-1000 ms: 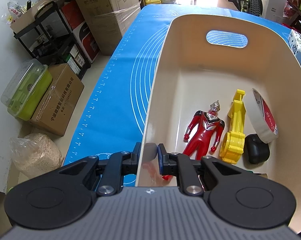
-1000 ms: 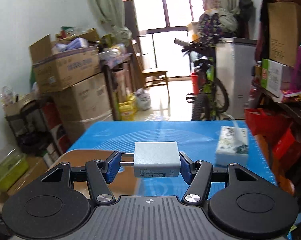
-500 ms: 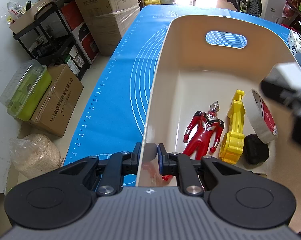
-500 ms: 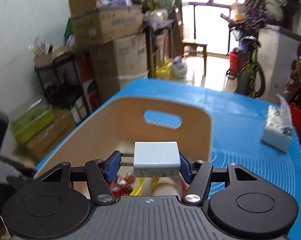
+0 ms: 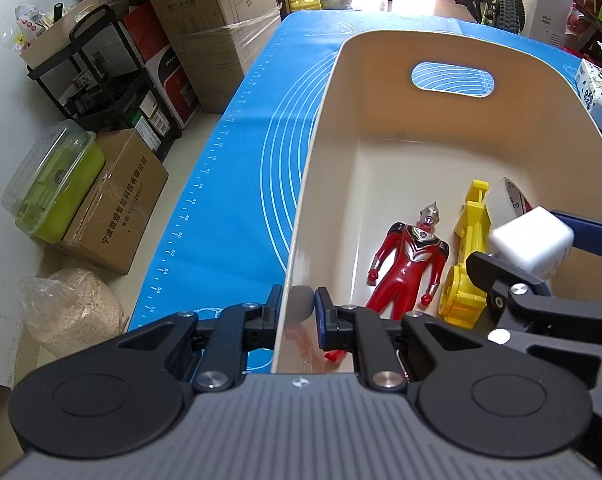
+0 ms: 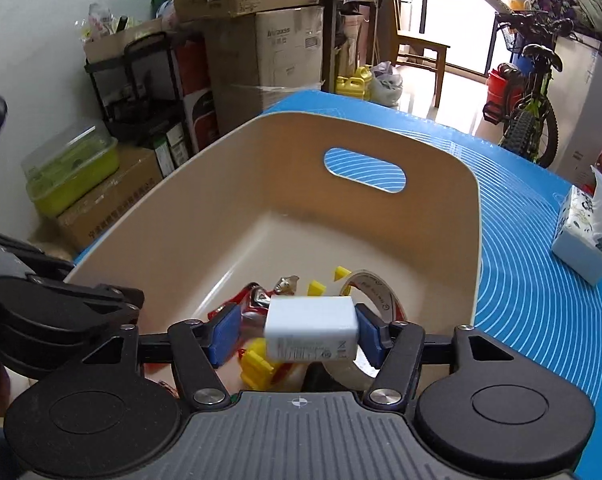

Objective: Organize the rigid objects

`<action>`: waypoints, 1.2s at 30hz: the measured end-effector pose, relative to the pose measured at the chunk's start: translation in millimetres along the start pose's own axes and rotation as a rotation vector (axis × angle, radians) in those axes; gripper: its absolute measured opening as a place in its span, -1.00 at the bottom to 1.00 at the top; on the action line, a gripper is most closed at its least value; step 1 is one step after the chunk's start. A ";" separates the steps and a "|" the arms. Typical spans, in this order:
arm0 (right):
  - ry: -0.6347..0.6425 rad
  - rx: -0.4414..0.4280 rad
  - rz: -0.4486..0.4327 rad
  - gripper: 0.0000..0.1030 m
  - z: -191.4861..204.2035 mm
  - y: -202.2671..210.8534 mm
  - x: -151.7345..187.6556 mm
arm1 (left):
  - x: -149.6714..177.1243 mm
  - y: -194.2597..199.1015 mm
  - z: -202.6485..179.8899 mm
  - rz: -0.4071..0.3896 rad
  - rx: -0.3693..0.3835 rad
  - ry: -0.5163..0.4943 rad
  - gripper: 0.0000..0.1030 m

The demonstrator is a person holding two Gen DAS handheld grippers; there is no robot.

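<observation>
R gripper [image 6: 297, 330] w/ charger [image 6: 312, 328] lowered into bin [image 5: 325, 128]; L gripper [image 5: 297, 312] clamps rim

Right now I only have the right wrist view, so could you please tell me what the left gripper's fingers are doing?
Observer: The left gripper is shut on the near wall of the bin, one finger inside and one outside.
Operator: Thank you. How does the red figure lie?
Observer: The red figure lies flat on its back on the floor of the bin, head toward the far wall.
Operator: And what is beside it?
Observer: A yellow toy lies alongside it, on the side toward the white charger that the right gripper holds.
</observation>
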State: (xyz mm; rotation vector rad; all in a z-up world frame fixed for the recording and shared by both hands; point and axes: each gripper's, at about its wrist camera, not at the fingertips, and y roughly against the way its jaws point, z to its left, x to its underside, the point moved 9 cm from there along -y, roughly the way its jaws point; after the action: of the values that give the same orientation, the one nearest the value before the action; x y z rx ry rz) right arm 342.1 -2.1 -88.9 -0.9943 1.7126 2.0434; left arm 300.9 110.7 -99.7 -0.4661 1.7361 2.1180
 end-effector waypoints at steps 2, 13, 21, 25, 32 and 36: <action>-0.014 -0.002 -0.009 0.35 -1.9 6.0 -2.6 | -0.4 1.0 2.5 -0.003 0.007 0.013 -0.65; -0.135 0.064 -0.123 0.66 -31.8 68.6 -12.9 | -9.2 39.4 -4.5 -0.150 -0.002 0.020 0.46; -0.203 0.146 -0.185 0.88 -65.4 119.1 -8.3 | -11.7 85.4 -12.0 -0.263 0.037 0.065 0.75; -0.228 0.163 -0.209 0.88 -71.7 142.4 -1.4 | -8.3 101.5 -14.6 -0.274 0.048 0.071 0.75; -0.246 0.188 -0.249 0.91 -76.2 181.2 19.7 | 4.6 137.2 -17.6 -0.322 0.045 0.075 0.75; -0.243 0.206 -0.241 0.91 -78.7 197.6 35.2 | 16.3 151.0 -18.0 -0.336 0.035 0.091 0.75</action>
State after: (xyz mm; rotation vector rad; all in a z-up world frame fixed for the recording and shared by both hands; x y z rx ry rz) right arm 219.0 -132.8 30.5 -0.8064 1.5562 1.7187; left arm 215.4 67.1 19.4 -0.7944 1.6077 1.8515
